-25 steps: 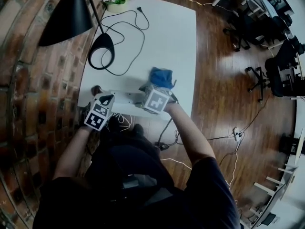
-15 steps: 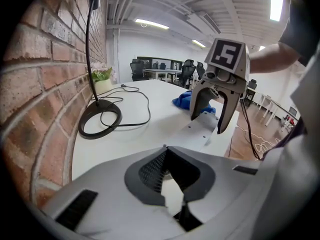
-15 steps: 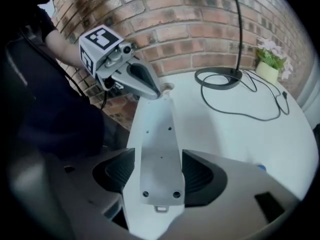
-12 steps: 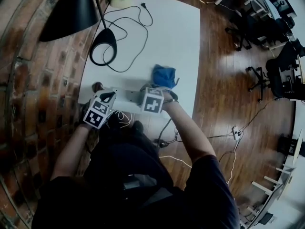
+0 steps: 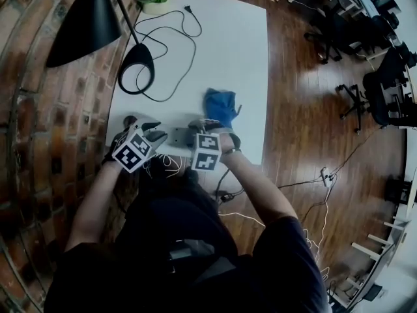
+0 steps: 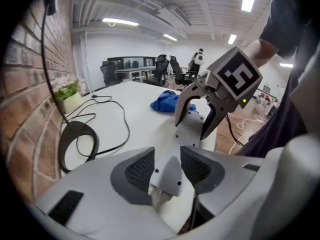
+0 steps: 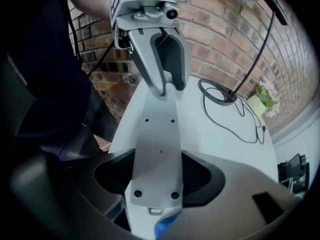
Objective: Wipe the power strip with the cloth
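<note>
The left tongs (image 6: 167, 166) have just been opening and stand half-wide astride one end of the power strip (image 7: 155, 134). The right tongs (image 7: 159, 176), closing, pinch its other end. The cloth (image 6: 165, 101) lies unheld just beyond the right tongs, so wiping probably hasn't begun.

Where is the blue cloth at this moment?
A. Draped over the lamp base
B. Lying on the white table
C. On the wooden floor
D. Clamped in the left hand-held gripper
B: the blue cloth lies bunched on the white table, near one end of the power strip.
</note>
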The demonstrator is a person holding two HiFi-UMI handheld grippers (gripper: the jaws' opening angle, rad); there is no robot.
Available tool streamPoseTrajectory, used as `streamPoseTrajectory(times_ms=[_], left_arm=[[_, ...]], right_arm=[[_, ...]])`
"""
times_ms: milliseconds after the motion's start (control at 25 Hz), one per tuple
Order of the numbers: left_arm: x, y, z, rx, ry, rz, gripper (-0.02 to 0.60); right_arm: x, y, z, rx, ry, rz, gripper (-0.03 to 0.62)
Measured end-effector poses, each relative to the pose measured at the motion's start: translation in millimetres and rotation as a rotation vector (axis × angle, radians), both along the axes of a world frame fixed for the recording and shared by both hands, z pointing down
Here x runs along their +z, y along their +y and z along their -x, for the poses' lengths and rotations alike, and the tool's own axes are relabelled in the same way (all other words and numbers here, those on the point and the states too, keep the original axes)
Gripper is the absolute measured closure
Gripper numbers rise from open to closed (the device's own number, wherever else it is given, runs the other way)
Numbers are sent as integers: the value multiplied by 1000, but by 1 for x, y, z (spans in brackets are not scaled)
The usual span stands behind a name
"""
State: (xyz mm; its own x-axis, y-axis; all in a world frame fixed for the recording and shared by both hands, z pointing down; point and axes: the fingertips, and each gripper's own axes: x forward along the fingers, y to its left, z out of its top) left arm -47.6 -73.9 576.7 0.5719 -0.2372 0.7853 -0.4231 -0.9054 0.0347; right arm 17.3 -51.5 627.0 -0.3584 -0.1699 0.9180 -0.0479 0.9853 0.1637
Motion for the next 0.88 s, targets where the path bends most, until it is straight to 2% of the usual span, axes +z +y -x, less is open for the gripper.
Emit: streamPoseTrajectory(times_ms=[120, 240, 400, 640, 800, 880], left_arm=[[2, 10, -21, 141, -13, 68, 301], [9, 10, -29, 225, -56, 120, 279], [24, 3, -26, 251, -83, 188, 273], [35, 9, -29, 230, -45, 288, 270], [36, 11, -31, 255, -54, 302, 286], [36, 12, -32, 254, -47, 284, 296]], right_arm=[[-4, -6, 0, -56, 38, -131, 322], [-9, -15, 2, -128, 70, -287, 322], [-15, -16, 3, -164, 75, -413, 322], [-15, -14, -3, -159, 52, -486, 321], [-14, -15, -3, -155, 26, -503, 319], [-13, -14, -4, -144, 0, -499, 318]])
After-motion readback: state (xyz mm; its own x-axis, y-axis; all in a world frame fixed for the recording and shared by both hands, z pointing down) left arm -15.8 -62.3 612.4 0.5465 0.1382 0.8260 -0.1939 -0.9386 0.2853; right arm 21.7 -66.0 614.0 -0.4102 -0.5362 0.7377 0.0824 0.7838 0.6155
